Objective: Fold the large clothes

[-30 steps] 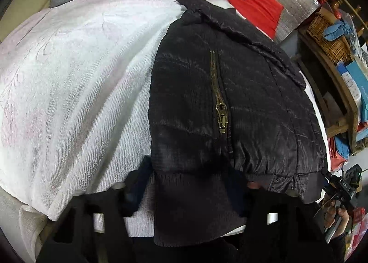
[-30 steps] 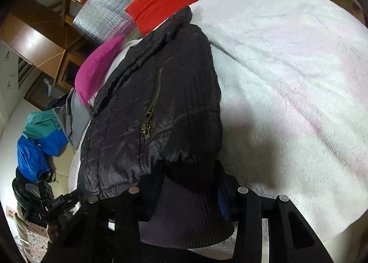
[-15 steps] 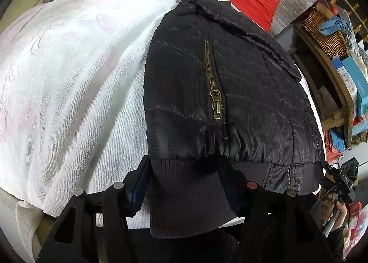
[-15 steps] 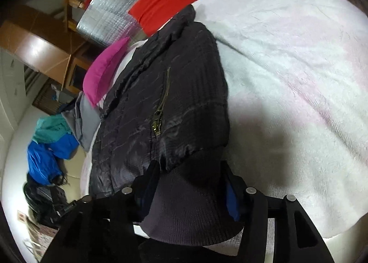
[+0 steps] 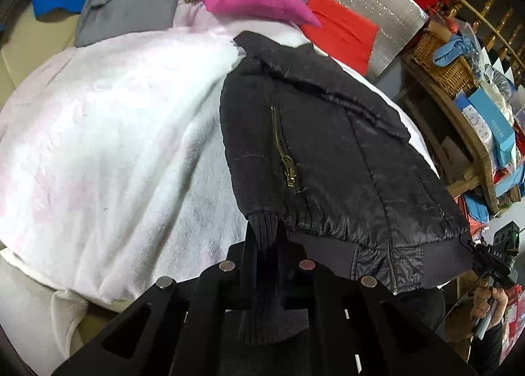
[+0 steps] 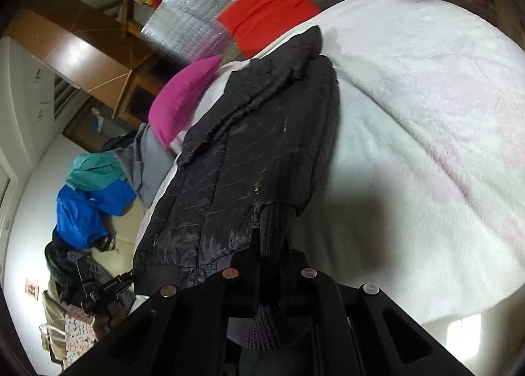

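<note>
Black quilted jacket (image 5: 328,152) lies folded on blanket.

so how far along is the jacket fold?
Done: the black jacket lies flat on the white blanket, sleeves apparently tucked in, forming a narrow panel. In hand: the left claw and right claw are each shut on the ribbed hem at the near corners. Left: the bottom-to-collar fold hasn't started; the collar is uncovered at the far end.
</note>
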